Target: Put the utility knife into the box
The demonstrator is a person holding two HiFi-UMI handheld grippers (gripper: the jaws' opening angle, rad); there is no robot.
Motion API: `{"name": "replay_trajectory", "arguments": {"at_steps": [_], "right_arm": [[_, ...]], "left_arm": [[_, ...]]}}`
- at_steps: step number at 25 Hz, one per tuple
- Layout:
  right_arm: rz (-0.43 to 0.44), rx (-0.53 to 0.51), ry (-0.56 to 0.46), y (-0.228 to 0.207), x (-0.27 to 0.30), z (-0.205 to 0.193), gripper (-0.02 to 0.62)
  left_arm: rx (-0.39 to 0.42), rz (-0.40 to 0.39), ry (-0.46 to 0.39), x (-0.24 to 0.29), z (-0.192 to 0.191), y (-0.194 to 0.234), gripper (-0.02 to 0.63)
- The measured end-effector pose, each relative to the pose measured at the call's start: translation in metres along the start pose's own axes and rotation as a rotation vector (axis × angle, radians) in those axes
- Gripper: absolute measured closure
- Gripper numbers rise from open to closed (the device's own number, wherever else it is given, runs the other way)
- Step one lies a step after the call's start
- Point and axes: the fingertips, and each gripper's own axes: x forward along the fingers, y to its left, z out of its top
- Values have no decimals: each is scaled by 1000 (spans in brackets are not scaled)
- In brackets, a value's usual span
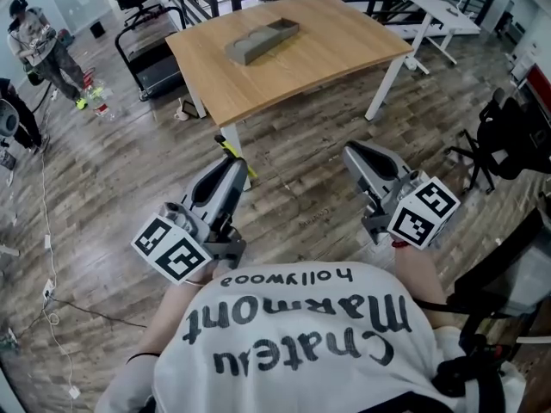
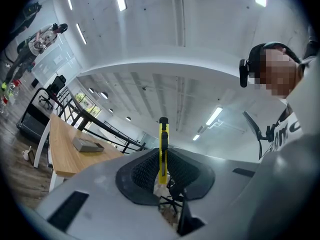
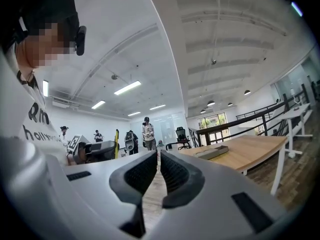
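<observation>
While our left tool [image 2: 161, 159] pinches the yellow utility knife [image 2: 163, 139] over the floor [image 1: 301, 179], short of the desk [image 1: 344, 41], our right tool [image 3: 156, 166] sits pressed nearly together, empty; the box [image 1: 263, 41] lies near the desk's far edge.

The table [image 1: 336, 54] is left bare all round the box [image 1: 263, 41], and the box is open on top. Open floor [image 1: 301, 175] is seen in front of the table. A treadmill [image 1: 153, 63] is parked left of the table, and a black chair [image 1: 512, 136] right of it.
</observation>
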Motion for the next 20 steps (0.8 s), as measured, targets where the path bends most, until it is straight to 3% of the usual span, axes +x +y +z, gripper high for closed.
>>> {"name": "replay_trajectory", "arguments": {"at_steps": [9, 13, 16, 20], "right_arm": [[-1, -19, 49, 12, 32, -18, 571], [-45, -53, 103, 8, 37, -35, 571], [-86, 25, 75, -7, 34, -36, 571], [-76, 131, 28, -16, 39, -36, 571]], "left_arm": [[12, -15, 8, -15, 7, 31, 557], [13, -2, 14, -20, 3, 48, 557], [3, -5, 15, -19, 3, 57, 557], [-4, -6, 25, -18, -2, 65, 557]]}}
